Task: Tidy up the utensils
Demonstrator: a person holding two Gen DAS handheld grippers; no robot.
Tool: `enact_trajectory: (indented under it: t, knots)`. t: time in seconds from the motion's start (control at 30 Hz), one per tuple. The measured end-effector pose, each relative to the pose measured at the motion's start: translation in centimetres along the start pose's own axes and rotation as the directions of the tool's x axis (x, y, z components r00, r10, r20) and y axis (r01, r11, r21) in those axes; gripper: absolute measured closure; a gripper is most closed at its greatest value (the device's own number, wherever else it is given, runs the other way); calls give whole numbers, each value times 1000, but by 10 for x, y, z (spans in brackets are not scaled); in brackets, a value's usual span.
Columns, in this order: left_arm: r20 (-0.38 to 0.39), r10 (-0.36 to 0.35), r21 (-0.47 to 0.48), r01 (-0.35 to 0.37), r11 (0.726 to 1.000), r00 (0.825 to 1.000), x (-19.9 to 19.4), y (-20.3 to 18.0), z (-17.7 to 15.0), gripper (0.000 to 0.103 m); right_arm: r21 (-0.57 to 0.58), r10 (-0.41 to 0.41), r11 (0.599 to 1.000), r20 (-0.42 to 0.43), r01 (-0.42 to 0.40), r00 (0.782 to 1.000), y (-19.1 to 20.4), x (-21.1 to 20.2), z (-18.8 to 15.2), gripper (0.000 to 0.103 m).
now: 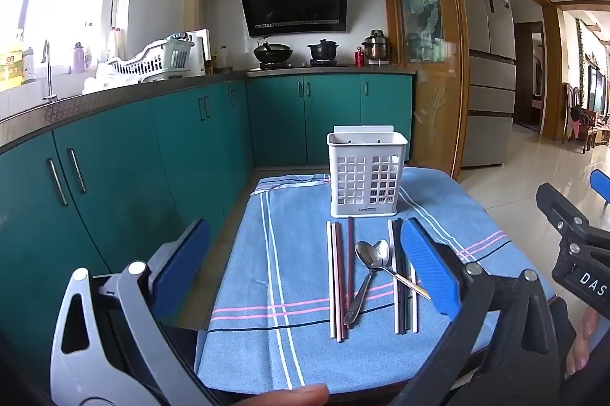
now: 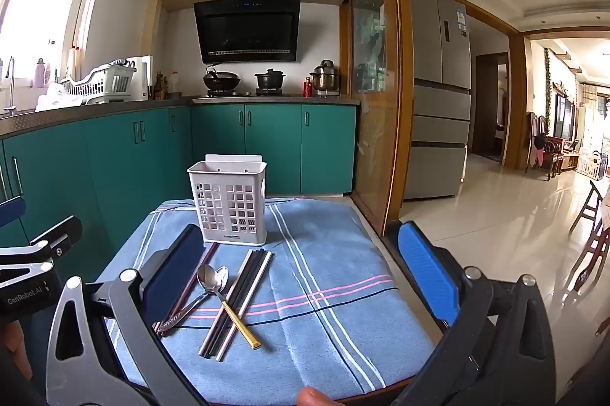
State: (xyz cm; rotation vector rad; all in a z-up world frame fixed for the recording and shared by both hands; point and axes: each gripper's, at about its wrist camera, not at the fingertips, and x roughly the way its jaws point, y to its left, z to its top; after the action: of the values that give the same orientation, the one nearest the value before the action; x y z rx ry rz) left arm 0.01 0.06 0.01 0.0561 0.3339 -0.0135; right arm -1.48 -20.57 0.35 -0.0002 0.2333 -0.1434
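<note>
We see the chopsticks lying in two bundles on the blue striped cloth [image 1: 244,253], their long axes running from the lower frame up toward the white holder [image 1: 365,177]. In the left wrist view the left bundle [image 1: 338,280] sits at centre, and the right bundle [image 1: 404,276] lies just beside it, partly behind a blue pad. Two metal spoons rest between the bundles with their bowls toward the holder: one spoon [image 1: 366,272] has a plain steel handle slanting down-left, the other spoon [image 1: 396,268] has a gold-tipped handle slanting down-right across the right bundle.

The holder stands upright at the far end of the cloth, plastic, boxy, with a grid of square holes. Nothing lies between the chopstick tips and its base. Teal cabinets [image 1: 114,169] fill the left of the frame.

Our left gripper [image 1: 305,265] has its fingers spread wide, nothing between them. Our right gripper [image 2: 301,272] is likewise spread wide and empty above the cloth, its ribbed blue pads flanking the spoons and chopsticks.
</note>
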Motion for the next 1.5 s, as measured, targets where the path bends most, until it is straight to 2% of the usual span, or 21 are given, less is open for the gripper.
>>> enact_trajectory:
  t: [1.03,1.5]
  knots:
    - [-12,4,8,-4,1000,1000,0,0,0,4,2,3,1000,-14,-3,1000,3,7,-3,3]
    - [-19,5,13,-5,1000,1000,5,2,-15,4,4,11,1000,-18,-11,1000,4,10,-6,3]
